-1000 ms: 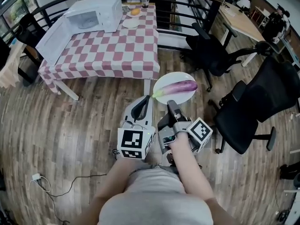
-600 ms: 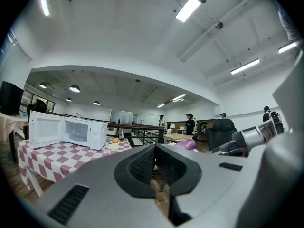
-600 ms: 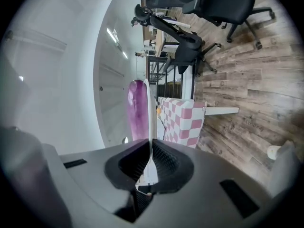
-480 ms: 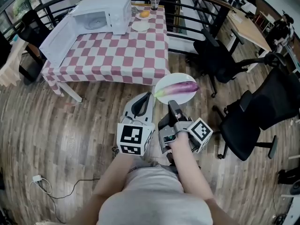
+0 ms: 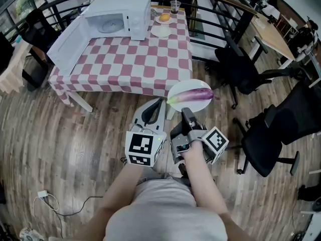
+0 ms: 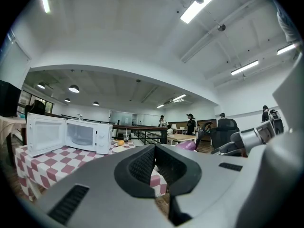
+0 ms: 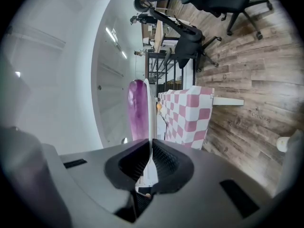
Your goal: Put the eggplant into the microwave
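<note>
In the head view, our eggplant (image 5: 193,94) lies on a white plate (image 5: 176,90) just off the table's (image 5: 125,59) near right corner. In the left gripper view, our left gripper (image 6: 154,148) has its jaws together, with nothing between them. In the right gripper view, our right gripper (image 7: 151,146) pinches the plate's rim.

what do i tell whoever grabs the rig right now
Right gripper: shut on the rim of the white plate, eggplant lying on it.
Left gripper: shut, empty.
Microwave: at the far end of the checkered table, door open.
Done: eggplant lifted on its plate, held over the floor short of the table.
Left: reach the Microwave, put the eggplant inside.
</note>
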